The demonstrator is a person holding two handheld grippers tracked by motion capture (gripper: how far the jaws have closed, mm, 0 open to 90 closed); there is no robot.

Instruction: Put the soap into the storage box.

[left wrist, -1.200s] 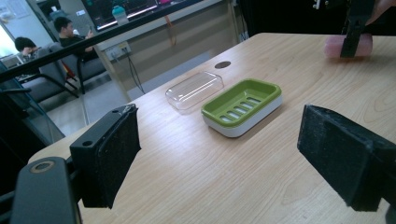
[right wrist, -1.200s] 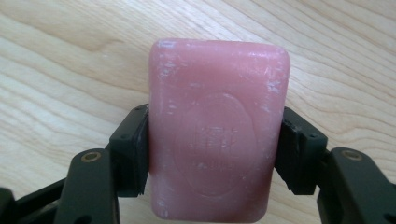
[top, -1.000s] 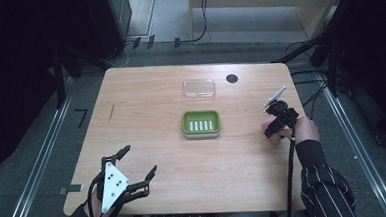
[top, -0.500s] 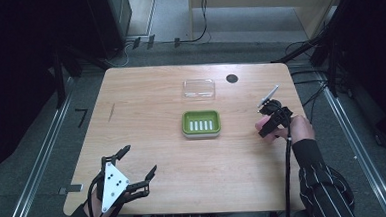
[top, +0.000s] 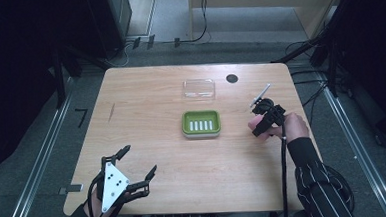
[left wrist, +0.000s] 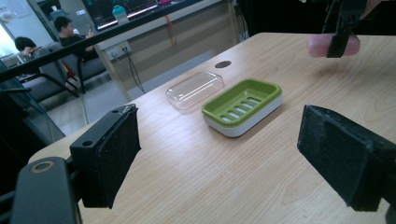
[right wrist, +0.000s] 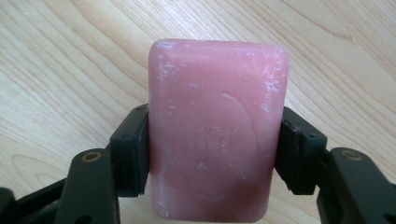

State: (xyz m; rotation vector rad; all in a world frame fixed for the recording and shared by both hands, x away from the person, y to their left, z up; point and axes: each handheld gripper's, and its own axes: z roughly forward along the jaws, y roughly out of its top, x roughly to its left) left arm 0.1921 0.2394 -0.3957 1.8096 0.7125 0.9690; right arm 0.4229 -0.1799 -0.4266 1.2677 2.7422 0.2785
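Since a second ago, my right gripper has drifted a little down and leftward over the table, from about three o'clock of the soap dish toward four o'clock, carrying the pink soap bar with it. Its two black jaws pinch the bar by its long sides, one pad pressed flat on each, and the stamped face of the soap looks straight into the right gripper view with bare wood grain behind it. From the left gripper view the bar hangs clear above the wooden table, gripped crosswise, at roughly one o'clock of the dish. I see the person's right hand wrapped behind the tool, a striped sleeve trailing to the lower edge.

At table centre sits the green soap dish, white-based, its slotted floor bare. Just beyond it, at twelve o'clock, lies the clear plastic lid, apart from the dish. A small dark round spot marks the tabletop at one o'clock of the dish, near the far edge.

My left gripper hovers at seven o'clock, well apart from the dish, near the front left corner. Its jaws stand spread wide with nothing between them, the grey three-cornered plate riding on top. Beyond the table's far side, the left gripper view catches seated people in the background.
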